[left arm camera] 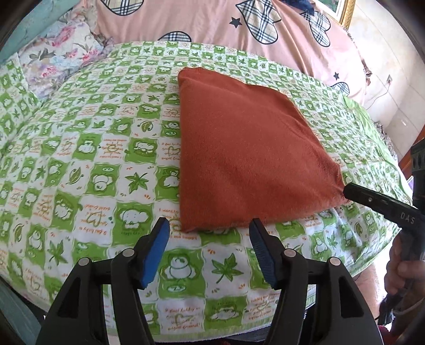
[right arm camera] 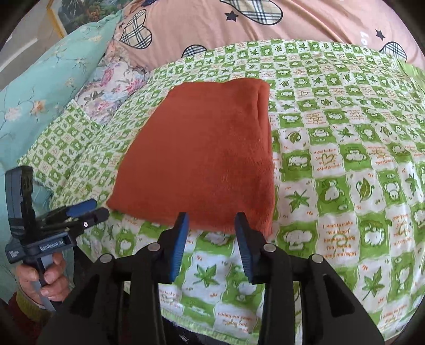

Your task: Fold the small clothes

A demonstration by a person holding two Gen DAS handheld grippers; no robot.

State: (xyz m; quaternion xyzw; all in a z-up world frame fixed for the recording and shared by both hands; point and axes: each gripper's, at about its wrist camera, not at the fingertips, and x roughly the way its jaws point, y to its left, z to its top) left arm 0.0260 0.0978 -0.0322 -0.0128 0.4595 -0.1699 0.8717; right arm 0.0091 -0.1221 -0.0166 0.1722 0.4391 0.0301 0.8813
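Surface: bed sheet (left arm camera: 106, 164), green-and-white checked cotton with cartoon print.
Room: floral pillow (left arm camera: 61, 53) at left; pink quilt (left arm camera: 212, 24) with plaid hearts behind.
Garment: folded rust-orange knit cloth (left arm camera: 239, 154), rectangular, fuzzy, centred on the sheet.
Left gripper (left arm camera: 209, 233): fingers apart, just short of the cloth's near edge.
Right gripper (right arm camera: 212, 228): fingers apart, tips at the cloth's near edge.
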